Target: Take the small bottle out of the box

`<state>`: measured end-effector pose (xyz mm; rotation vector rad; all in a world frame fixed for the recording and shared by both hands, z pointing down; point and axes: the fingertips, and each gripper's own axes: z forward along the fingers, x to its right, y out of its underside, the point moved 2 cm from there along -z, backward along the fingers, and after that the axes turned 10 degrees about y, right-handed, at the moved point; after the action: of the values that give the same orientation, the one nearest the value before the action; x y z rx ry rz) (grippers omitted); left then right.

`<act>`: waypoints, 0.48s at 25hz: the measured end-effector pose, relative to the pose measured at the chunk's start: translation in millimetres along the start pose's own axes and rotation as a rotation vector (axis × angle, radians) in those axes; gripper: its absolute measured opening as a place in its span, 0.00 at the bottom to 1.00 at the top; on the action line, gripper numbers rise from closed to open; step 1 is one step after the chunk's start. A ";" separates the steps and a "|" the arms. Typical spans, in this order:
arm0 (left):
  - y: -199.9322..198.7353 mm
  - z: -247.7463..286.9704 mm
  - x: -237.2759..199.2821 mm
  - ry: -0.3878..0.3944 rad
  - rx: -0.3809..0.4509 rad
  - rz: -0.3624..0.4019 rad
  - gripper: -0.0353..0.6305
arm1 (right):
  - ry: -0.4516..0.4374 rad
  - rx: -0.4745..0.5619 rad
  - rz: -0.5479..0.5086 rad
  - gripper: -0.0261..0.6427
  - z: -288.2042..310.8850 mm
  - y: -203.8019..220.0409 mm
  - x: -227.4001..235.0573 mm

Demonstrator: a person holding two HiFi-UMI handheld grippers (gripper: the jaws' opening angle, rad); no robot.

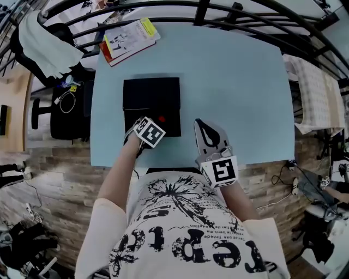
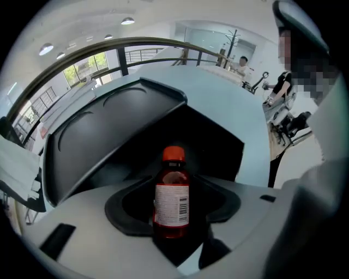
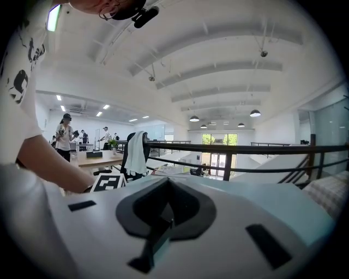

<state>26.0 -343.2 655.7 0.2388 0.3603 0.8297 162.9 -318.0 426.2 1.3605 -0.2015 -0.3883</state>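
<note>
A small red bottle [image 2: 172, 199] with an orange-red cap and a white label stands upright in the black box [image 2: 212, 141]. The box's lid [image 2: 109, 125] is raised on the left. My left gripper [image 2: 172, 218] is open around the bottle, with a gap showing on each side of it. From the head view only the red cap of the bottle [image 1: 161, 119] shows, at the near edge of the box [image 1: 151, 101], just ahead of the left gripper [image 1: 157, 124]. My right gripper [image 1: 199, 125] is shut and empty over the table to the right of the box; it [image 3: 166, 218] points at the railing.
The light blue table [image 1: 234, 82] carries a stack of booklets [image 1: 130, 39] at its far left corner. A black railing [image 1: 218, 16] runs behind the table. An office chair [image 1: 60, 117] stands off the left edge. People [image 3: 65, 139] work at desks farther away.
</note>
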 end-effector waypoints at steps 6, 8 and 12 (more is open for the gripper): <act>-5.5 7.7 -7.3 0.024 0.024 -0.051 0.40 | 0.004 -0.015 -0.004 0.05 2.8 3.8 14.3; -4.9 10.0 -5.0 0.026 0.016 -0.065 0.40 | 0.002 -0.021 -0.008 0.05 3.7 4.2 16.9; 0.2 11.3 -3.1 0.029 -0.010 -0.097 0.40 | -0.003 -0.027 -0.016 0.05 5.6 4.5 17.6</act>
<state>28.5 -346.1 666.7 0.1990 0.3916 0.7402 177.8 -329.1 430.4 1.3361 -0.1872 -0.4047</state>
